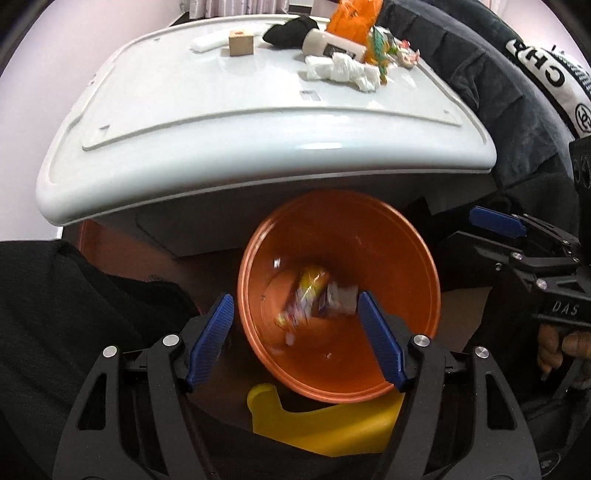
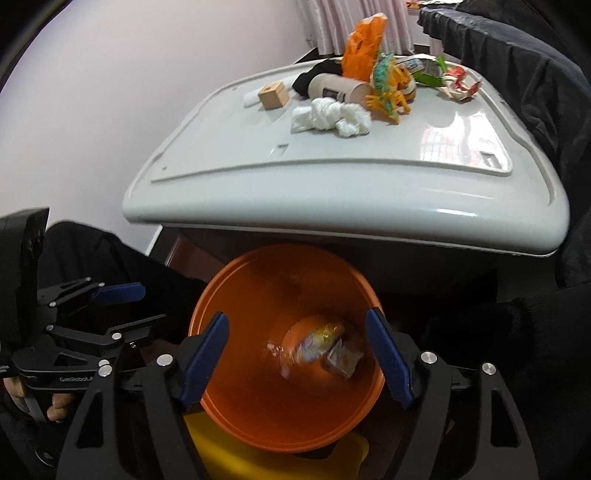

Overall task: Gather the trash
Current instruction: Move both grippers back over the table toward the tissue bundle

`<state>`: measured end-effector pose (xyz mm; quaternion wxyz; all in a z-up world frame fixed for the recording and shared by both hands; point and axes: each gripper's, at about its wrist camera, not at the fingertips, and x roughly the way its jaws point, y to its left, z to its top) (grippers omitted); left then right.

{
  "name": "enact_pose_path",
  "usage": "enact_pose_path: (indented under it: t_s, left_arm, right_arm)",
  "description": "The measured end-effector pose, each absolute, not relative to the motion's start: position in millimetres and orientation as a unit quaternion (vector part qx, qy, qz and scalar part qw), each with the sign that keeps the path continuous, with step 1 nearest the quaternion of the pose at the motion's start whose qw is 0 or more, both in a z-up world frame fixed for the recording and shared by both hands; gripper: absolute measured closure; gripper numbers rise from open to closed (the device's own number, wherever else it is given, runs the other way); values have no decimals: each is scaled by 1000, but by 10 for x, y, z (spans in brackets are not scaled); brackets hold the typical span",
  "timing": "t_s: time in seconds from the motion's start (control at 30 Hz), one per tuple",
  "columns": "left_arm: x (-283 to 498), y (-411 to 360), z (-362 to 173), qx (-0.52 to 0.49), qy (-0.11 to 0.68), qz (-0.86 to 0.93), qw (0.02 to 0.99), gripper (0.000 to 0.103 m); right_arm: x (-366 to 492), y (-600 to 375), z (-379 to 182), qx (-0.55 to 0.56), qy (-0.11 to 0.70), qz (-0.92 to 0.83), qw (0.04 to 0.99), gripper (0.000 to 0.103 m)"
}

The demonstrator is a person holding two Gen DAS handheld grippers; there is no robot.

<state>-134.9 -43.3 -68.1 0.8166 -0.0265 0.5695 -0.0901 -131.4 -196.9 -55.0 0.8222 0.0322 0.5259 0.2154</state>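
Observation:
An orange bin (image 1: pixel 424 258) (image 2: pixel 258 295) stands on the floor in front of a white table (image 1: pixel 221 129) (image 2: pixel 332 184). Inside it lie a blurred yellow wrapper (image 1: pixel 306 295) (image 2: pixel 317 341) and a small packet (image 1: pixel 340 301) (image 2: pixel 343 360). My left gripper (image 1: pixel 294 297) hangs open over the bin's mouth, nothing between its blue pads. My right gripper (image 2: pixel 297 314) hangs open above the bin too, also empty. Each gripper shows at the edge of the other's view. On the table lie crumpled white plastic (image 1: pixel 343 70) (image 2: pixel 328 116) and crumpled wrappers (image 1: pixel 406 51) (image 2: pixel 458 83).
Also on the table are a wooden block (image 1: pixel 241 43) (image 2: pixel 273 95), a cardboard tube (image 1: pixel 332 46) (image 2: pixel 336 88), an orange bag (image 1: pixel 354 18) (image 2: pixel 364 40), a toy dinosaur (image 2: pixel 388 88) and a black cloth (image 1: pixel 291 31). A yellow object (image 1: pixel 332 424) (image 2: pixel 221 450) lies under the bin. Dark clothing (image 1: pixel 498 92) drapes at the right.

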Motion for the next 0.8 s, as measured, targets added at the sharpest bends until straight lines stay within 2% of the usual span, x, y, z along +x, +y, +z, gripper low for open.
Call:
enact_pose_path:
  t_s: [0.23, 0.33, 0.47, 0.7, 0.77, 0.8]
  left_arm:
    - [-1025, -265, -345, -62, 512, -87, 852, 34]
    - [-813, -260, -208, -72, 477, -81, 872, 29]
    - [-609, -268, -146, -74, 442, -74, 891, 29]
    - [-544, -235, -328, -82, 451, -72, 886, 29]
    - [-563, -202, -352, -85, 452, -73, 885, 29]
    - [-570, -195, -353, -86, 451, -72, 886, 29]
  right_arm:
    - [-792, -1962, -291, 2, 478, 207, 854, 28]
    - [-417, -1882, -244, -24, 454, 207, 866, 28]
    - [43, -1733, -272, -56, 448, 216, 866, 28]
    - [546, -1486, -464, -92, 461, 253, 846, 28]
    - [619, -1415, -549, -99, 468, 261, 839, 32]
    - [638, -1383, -586, -100, 474, 267, 833, 38]
